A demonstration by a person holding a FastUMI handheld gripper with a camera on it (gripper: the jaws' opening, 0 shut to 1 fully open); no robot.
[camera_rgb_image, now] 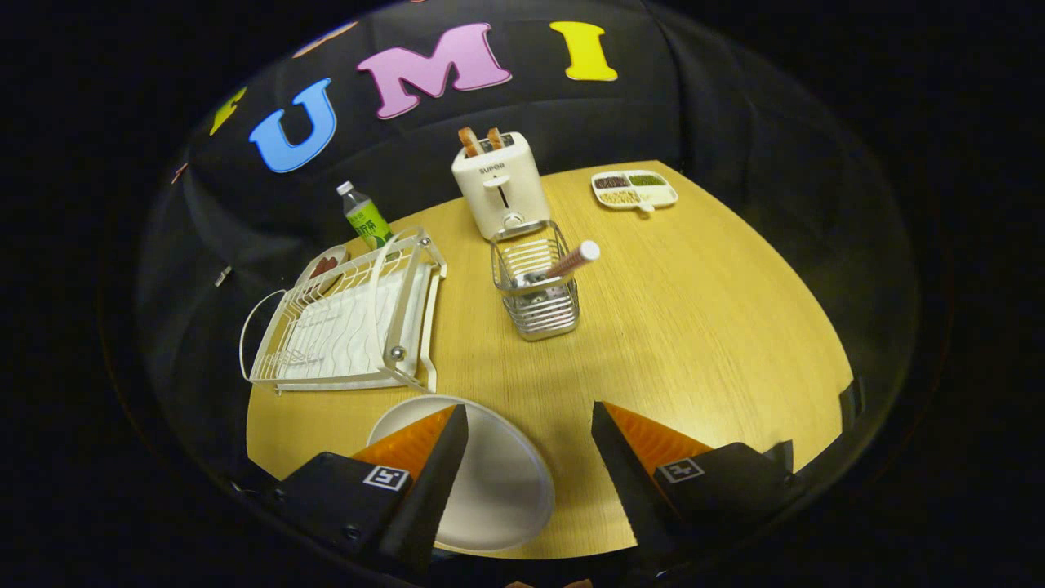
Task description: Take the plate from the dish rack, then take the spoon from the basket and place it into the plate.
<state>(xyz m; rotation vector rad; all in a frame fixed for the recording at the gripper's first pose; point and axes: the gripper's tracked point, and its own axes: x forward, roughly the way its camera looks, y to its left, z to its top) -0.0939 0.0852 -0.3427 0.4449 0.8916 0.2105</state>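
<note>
1. The gripper (529, 425) is seen with its fingers spread wide apart; nothing is pinched between them, and bare tabletop is seen in the gap.
2. The plate (498, 482) is laid flat on the table (694, 327). It is partly covered by the left finger and reaches into the gap towards the right finger, which is not touched by it.
3. The spoon (571, 261) is stood in the basket (535, 290), at about 12 o'clock from the fingers and well beyond them. Its handle is tilted towards 2 o'clock, with a rounded pale end above the basket rim.
4. The dish rack (351, 318) is placed at about 10 o'clock from the fingers, just beyond the plate and left of the basket, apart from both.
5. A toaster (500, 186) is located directly behind the basket, with two slices of bread seen in its slots.
6. A bottle (366, 216) with a green label is stood upright behind the rack. A small dish (326, 265) is seen at the rack's far left corner.
7. A divided tray (635, 190) is set at about 1 o'clock, near the far table edge.
8. Between the fingers and the basket, bare tabletop is seen.
9. Materials: the plate is round, white and smooth; the basket is shiny metal wire, squarish; the rack is pale wire over a ribbed tray; the table is light wood grain.
</note>
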